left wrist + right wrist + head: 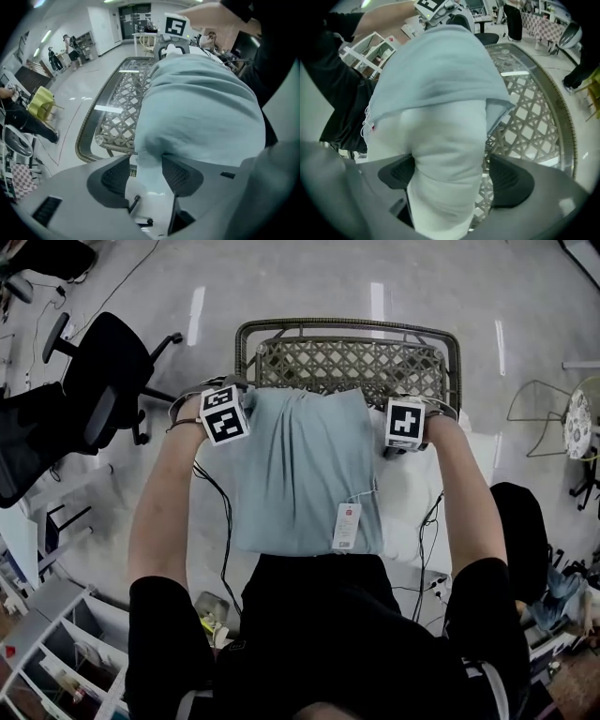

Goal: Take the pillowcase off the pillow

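A pillow in a light blue pillowcase [305, 465] lies between the wicker table and the person's lap. Bare white pillow [412, 493] shows along its right side, and a white label [346, 526] hangs at the near edge. My left gripper [145, 171] points straight down at the far left corner, with blue pillowcase [201, 103] fabric bunched between its spread jaws. My right gripper [447, 176] stands wide at the far right corner. The white pillow [445, 140] fills most of its gap, leaving a space beside the right pad [508, 180]. There the pillowcase [436, 70] edge sits further up the pillow.
A wicker table with a glass top [347, 362] stands just beyond the pillow. A black office chair [103, 381] is at the far left, a wire chair [553, 413] at the right. Cables [225, 521] run down beside the pillow. People stand far off in the left gripper view.
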Demonstrator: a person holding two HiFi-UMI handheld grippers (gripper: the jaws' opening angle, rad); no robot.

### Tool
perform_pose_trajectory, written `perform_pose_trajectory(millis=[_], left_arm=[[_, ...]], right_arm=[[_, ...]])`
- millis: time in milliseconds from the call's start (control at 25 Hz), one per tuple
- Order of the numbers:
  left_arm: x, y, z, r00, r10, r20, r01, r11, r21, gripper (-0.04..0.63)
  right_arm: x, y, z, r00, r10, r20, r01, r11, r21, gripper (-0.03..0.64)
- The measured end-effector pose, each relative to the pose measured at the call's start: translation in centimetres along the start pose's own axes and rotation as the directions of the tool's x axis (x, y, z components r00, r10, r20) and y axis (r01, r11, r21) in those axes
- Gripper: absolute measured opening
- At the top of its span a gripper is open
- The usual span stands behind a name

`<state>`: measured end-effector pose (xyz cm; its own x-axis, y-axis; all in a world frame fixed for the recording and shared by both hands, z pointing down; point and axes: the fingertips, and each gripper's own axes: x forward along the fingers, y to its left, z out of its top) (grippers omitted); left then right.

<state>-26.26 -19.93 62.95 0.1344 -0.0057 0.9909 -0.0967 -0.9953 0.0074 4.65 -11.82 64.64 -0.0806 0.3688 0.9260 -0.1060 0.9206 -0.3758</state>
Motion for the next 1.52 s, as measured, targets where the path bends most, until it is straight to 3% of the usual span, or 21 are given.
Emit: perform_pose_trajectory(millis=[160,240,280,440,600,680,840,1120,1280,1520], left_arm=[[2.2,-0.3,0.6,0.995,-0.084,0.046,0.083,0.996,0.019,0.196],[2.7,-0.6,0.5,0.995,-0.095,0.036,0.093,0.994,0.058,0.074],[2.7,-0.7,0.3,0.996,-0.091,0.02,0.089,0.993,0.081,0.017],[1.1,-1.0,-2.1,0.994,-0.038,-0.104,0.056,0.983,0.172,0.006],[-1.2,-2.5,-6.2,0.969,-0.027,-0.244,0.088,0.966,0.241,0.006],[-2.1,-3.5,-7.8,0.966,-0.023,-0.259,0.09,0.963,0.253,0.006],[-3.5,-4.9,-10.3,0.97,-0.009,-0.243,0.064,0.974,0.219,0.006],[-4.1,-8.8,-13.4,0.98,-0.054,-0.194,0.072,0.994,0.084,0.006],[-4.2,-10.1,-12.0,0.992,-0.088,-0.095,0.084,0.995,-0.052,0.008],[-5.2,-7.3,-8.6,1.0,-0.005,-0.022,0.004,0.999,-0.052,0.019]], right_arm=[[1.7,1.6,0.2,0.986,0.166,0.014,-0.167,0.986,0.008,0.463],[1.3,2.3,0.2,0.979,0.201,0.012,-0.201,0.98,-0.003,0.394],[0.8,2.7,0.1,0.978,0.21,0.009,-0.209,0.978,-0.009,0.362],[-2.4,5.2,-0.8,0.97,0.244,0.011,-0.244,0.97,0.004,0.274],[-3.8,7.1,-2.2,0.968,0.247,0.048,-0.25,0.966,0.068,0.265],[-3.7,7.6,-2.9,0.968,0.234,0.092,-0.243,0.964,0.11,0.265],[-4.3,8.3,-3.5,0.967,0.211,0.141,-0.231,0.961,0.152,0.265],[-4.9,8.5,-3.9,0.966,0.188,0.175,-0.219,0.958,0.182,0.264],[-4.5,8.3,-4.3,0.975,0.171,0.14,-0.196,0.962,0.191,0.264],[-3.9,7.2,-4.2,0.994,0.096,0.042,-0.101,0.984,0.146,0.3]])
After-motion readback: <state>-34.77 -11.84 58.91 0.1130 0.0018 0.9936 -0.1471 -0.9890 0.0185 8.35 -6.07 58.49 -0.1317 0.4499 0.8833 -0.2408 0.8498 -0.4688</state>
